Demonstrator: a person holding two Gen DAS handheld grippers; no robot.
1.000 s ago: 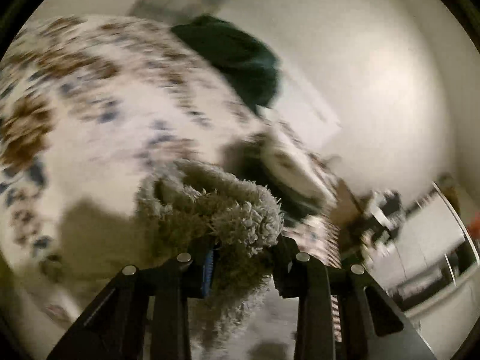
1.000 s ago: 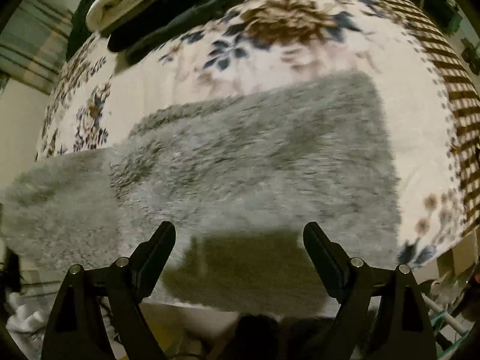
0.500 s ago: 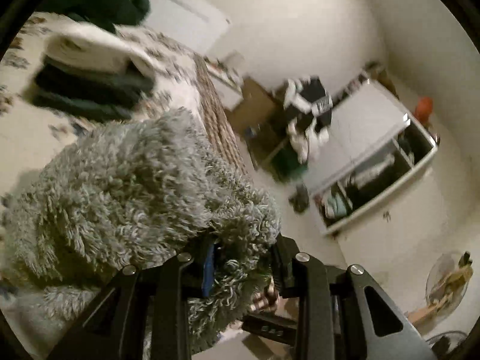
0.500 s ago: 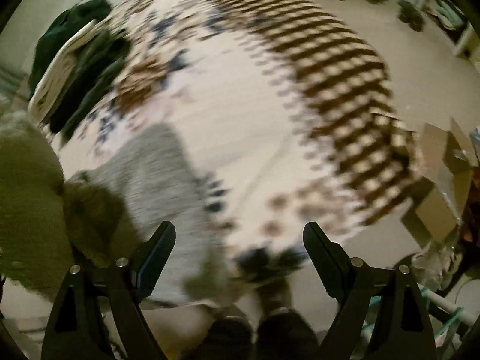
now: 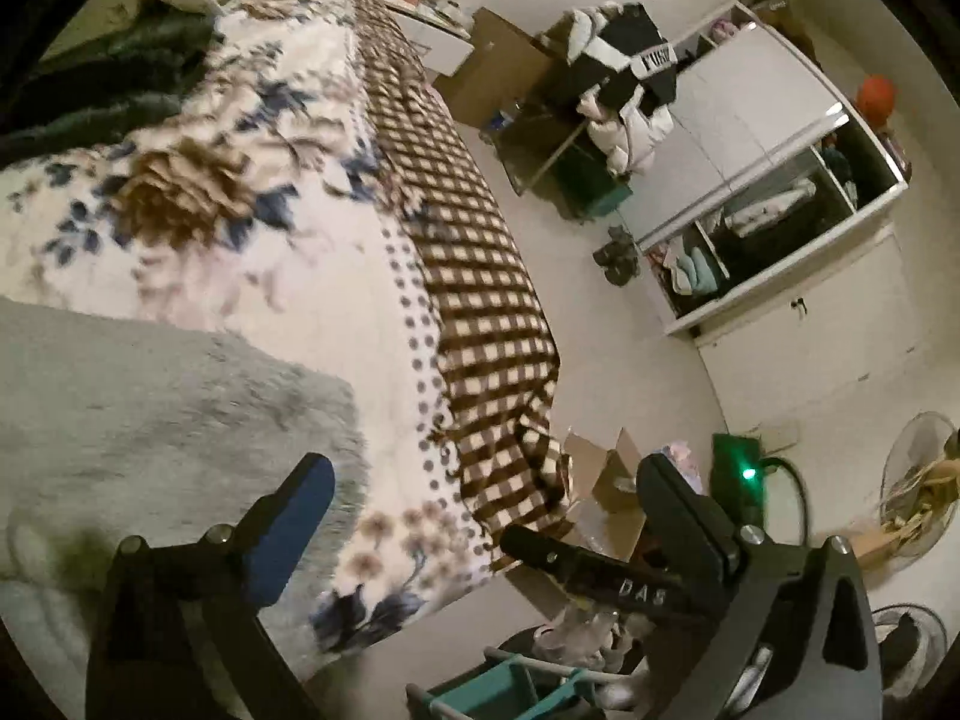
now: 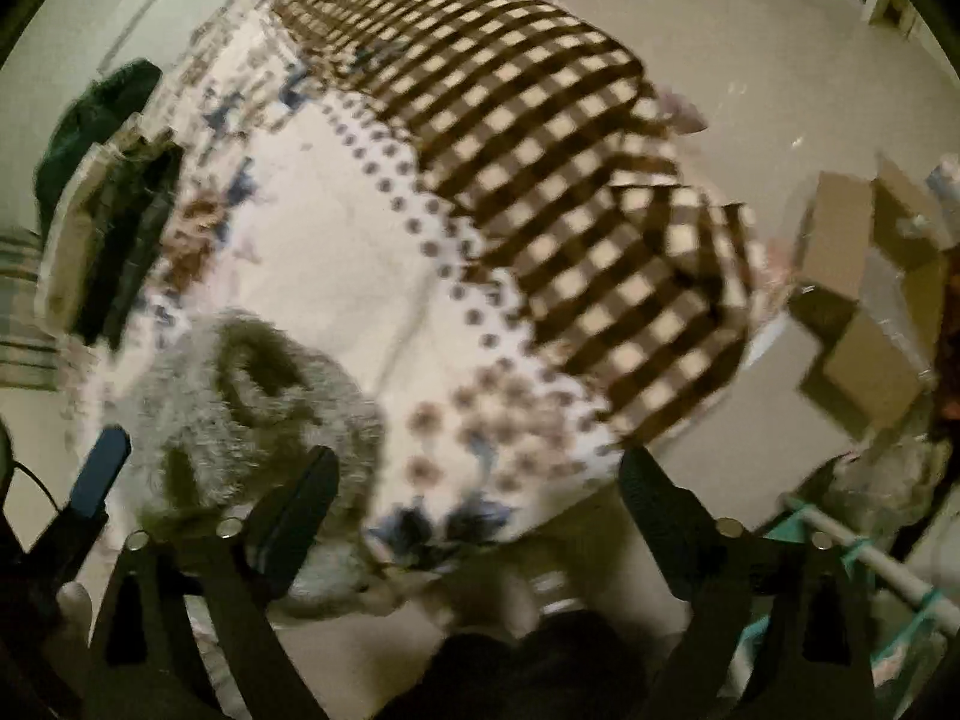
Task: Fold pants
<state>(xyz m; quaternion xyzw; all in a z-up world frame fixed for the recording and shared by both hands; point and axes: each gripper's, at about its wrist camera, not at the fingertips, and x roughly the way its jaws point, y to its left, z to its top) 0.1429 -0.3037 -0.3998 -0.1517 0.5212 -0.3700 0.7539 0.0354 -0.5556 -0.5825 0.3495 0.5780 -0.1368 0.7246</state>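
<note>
Bedroom clutter rings the floral blanket (image 5: 336, 312), the landmark. On its near corner lie the fuzzy grey pants (image 5: 150, 408), bunched. The left gripper (image 5: 480, 480), clamped on them a moment ago, now gapes empty; the right gripper (image 6: 480, 474) stays apart. That fold looks released; tidying likely remains.

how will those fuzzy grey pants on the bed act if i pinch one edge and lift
The grey pants will probably flop and drape: in the right wrist view they lie bunched in soft humps on the bedspread. The long shaggy pile looks grippy rather than slick, so a pinch likely holds. Thick fleece suggests bulk but little weight, though that is a guess.
</note>
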